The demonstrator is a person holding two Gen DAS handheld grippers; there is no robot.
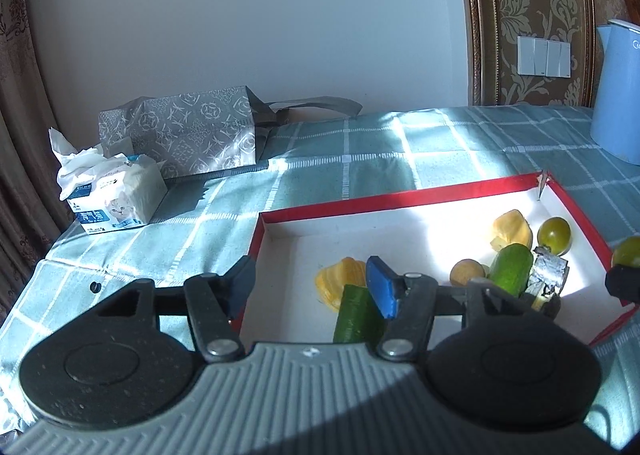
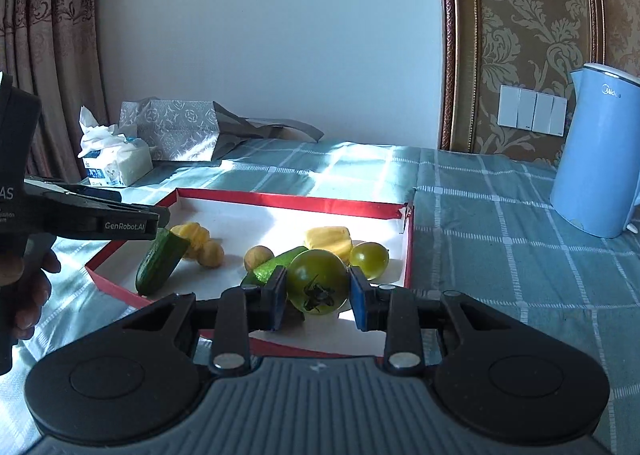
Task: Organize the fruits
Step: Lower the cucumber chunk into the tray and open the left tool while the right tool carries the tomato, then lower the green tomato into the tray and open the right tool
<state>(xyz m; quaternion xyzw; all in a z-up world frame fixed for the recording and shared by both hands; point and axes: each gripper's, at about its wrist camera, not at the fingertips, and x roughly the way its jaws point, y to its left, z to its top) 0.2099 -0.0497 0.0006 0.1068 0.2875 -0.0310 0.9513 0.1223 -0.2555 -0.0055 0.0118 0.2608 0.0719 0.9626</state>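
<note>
The right hand-held gripper (image 2: pixel 318 297) is pinching a green tomato (image 2: pixel 318 282), stem end toward the camera, its blue pads pressed on both sides, low in the centre of the right wrist view above the near edge of the red-rimmed box (image 2: pixel 294 201). The left hand-held gripper (image 1: pixel 308 287) stands spread with nothing between its pads; a cucumber piece (image 1: pixel 358 315) lies in the box just beyond and partly behind its right finger, and the right wrist view shows that piece tilted at the box's left end under the gripper's tip. Next to it there's a yellow jackfruit piece (image 1: pixel 338 281). Over on the right side of the box, in bright sun, sit a second cucumber piece (image 1: pixel 510 267), a round longan (image 1: pixel 466 273), another jackfruit piece (image 1: pixel 512 233) and a second green tomato (image 1: pixel 554 233). The box rests on a blue checked tabletop (image 2: pixel 500 215). A tissue pack (image 1: pixel 114 195) and a grey bag (image 1: pixel 180 135) sit at the far left, a blue kettle (image 2: pixel 596 151) at the right edge.
</note>
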